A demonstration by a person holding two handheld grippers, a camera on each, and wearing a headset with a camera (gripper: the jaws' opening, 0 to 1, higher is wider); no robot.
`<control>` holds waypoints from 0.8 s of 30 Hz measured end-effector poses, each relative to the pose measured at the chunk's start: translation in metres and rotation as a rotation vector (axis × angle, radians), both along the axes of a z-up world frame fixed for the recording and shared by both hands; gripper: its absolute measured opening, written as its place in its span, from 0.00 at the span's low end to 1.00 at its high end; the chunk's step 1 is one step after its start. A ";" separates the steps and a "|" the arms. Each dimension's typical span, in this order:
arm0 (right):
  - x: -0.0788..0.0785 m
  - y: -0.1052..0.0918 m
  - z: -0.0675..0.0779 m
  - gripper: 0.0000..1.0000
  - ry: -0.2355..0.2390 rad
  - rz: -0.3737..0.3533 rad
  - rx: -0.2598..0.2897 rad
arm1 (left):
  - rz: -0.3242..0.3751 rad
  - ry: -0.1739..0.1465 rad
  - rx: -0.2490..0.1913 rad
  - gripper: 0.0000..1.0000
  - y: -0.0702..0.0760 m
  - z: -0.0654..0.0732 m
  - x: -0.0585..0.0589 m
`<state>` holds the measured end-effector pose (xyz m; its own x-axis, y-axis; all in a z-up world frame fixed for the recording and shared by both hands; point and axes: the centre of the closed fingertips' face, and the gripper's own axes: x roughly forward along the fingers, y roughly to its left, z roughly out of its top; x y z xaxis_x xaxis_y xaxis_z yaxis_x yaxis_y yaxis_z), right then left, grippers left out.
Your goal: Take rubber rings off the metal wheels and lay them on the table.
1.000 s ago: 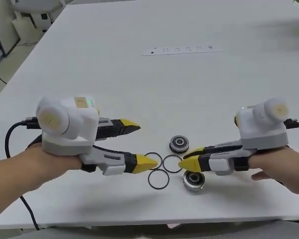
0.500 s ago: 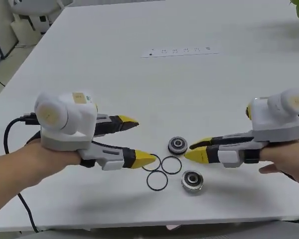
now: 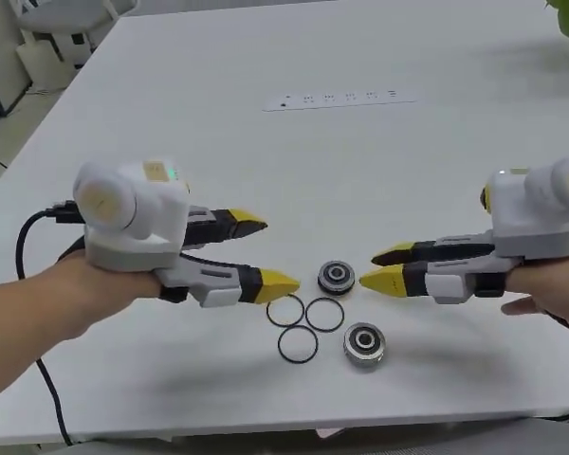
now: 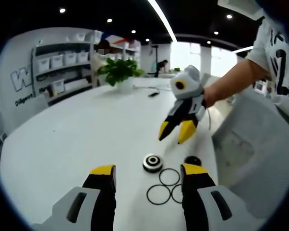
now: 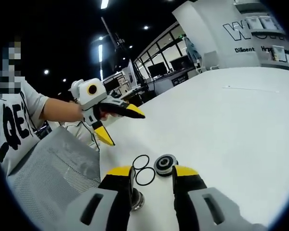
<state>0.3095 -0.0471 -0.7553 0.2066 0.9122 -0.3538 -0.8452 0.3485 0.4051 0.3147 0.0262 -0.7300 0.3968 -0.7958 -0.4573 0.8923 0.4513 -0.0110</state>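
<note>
Two metal wheels lie near the table's front edge, one (image 3: 336, 276) farther back and one (image 3: 364, 342) closer. Three black rubber rings (image 3: 286, 310) (image 3: 325, 315) (image 3: 298, 344) lie flat beside them. My left gripper (image 3: 266, 254) hovers open just left of the rings, holding nothing. My right gripper (image 3: 379, 266) is open too, right of the far wheel and above the table. In the left gripper view the far wheel (image 4: 152, 162) and the rings (image 4: 159, 194) sit between my jaws. In the right gripper view the same wheel (image 5: 165, 164) lies ahead of the jaws.
A white power strip (image 3: 339, 98) lies flat in the middle of the white table (image 3: 266, 152). The table's front edge runs just below the rings. A black cable (image 3: 33, 237) trails from the left gripper. Shelves and a potted plant (image 4: 119, 72) stand beyond the table.
My right gripper has risen and pulled back to the right, away from the near wheel, with its jaws a little wider apart. The left gripper has barely moved.
</note>
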 end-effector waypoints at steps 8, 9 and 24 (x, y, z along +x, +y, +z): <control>0.005 -0.002 -0.003 0.30 -0.056 0.010 -0.028 | -0.004 0.007 0.005 0.54 -0.005 -0.004 0.004; 0.005 -0.001 -0.004 0.30 -0.057 0.013 -0.031 | -0.005 0.009 0.006 0.54 -0.006 -0.005 0.005; 0.010 0.003 -0.023 0.26 -0.085 0.034 -0.073 | -0.018 0.025 0.009 0.49 -0.022 -0.017 0.010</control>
